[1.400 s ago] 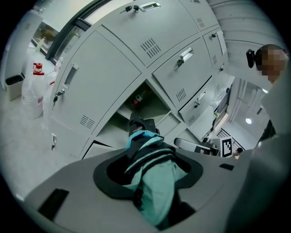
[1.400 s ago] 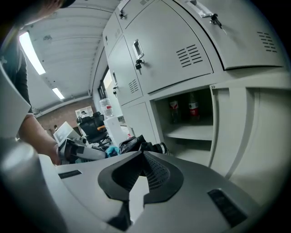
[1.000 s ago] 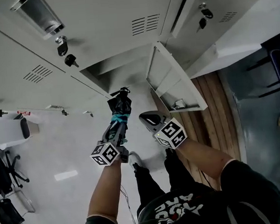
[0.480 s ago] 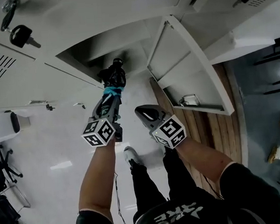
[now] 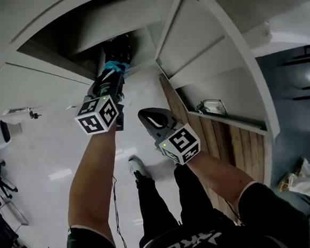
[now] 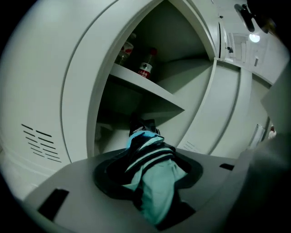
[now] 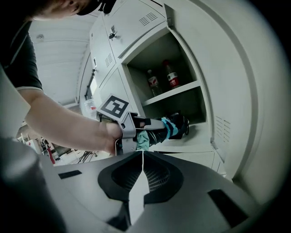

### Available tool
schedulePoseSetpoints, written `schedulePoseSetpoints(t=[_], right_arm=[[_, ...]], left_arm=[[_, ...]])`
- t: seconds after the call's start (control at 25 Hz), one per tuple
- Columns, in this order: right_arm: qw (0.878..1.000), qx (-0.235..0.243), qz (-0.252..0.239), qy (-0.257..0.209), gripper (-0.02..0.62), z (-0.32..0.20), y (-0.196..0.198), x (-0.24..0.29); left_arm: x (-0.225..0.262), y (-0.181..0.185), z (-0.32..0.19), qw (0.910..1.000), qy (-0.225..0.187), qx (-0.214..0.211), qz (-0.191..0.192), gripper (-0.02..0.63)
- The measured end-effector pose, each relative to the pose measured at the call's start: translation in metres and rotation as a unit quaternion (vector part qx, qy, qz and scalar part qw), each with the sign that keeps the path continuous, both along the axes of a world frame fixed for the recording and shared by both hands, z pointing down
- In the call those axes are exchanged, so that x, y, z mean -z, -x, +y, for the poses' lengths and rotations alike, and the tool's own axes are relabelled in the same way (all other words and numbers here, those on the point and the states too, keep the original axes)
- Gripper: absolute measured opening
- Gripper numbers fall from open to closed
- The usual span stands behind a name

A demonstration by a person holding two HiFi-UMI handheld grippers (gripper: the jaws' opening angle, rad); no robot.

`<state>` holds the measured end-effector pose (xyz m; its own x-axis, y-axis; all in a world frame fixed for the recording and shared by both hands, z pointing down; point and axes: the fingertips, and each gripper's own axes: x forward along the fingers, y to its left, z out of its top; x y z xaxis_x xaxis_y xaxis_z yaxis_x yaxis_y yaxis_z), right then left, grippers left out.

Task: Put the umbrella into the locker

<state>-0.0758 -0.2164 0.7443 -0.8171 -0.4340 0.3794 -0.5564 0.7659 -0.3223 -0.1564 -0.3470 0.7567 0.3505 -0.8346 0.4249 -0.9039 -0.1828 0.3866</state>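
Note:
A folded black and teal umbrella [image 6: 152,168] sits clamped in my left gripper [image 5: 110,82], its black end [image 5: 118,47] poking into the lower compartment of the open locker [image 5: 84,33]. In the right gripper view the umbrella [image 7: 170,127] reaches over the locker's bottom floor, under the shelf [image 7: 173,93]. My right gripper [image 5: 154,122] hangs lower and to the right, outside the locker, its jaws pressed together with nothing between them [image 7: 142,175].
The locker door [image 5: 214,62] stands swung open at the right. Two bottles [image 6: 145,68] stand on the upper shelf inside. Closed lockers [image 7: 109,36] flank the open one. The person's legs and a shoe [image 5: 137,167] are below on the shiny floor.
My left gripper has carried the umbrella forward, from in front of the opening to its end being inside the lower compartment. The head view has closed in on the locker. My right gripper has sunk slightly.

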Motion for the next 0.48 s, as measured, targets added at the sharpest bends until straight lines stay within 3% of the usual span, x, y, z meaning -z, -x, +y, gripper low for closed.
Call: schedulePoseSetpoints(t=[0.48], right_arm=[[0.999,-0.020,0.014,-0.047,0.035,-0.037,-0.011,-0.008]], left_arm=[[-0.027,0.001,-0.063,0.9980,0.019,0.020,-0.056,0.207]])
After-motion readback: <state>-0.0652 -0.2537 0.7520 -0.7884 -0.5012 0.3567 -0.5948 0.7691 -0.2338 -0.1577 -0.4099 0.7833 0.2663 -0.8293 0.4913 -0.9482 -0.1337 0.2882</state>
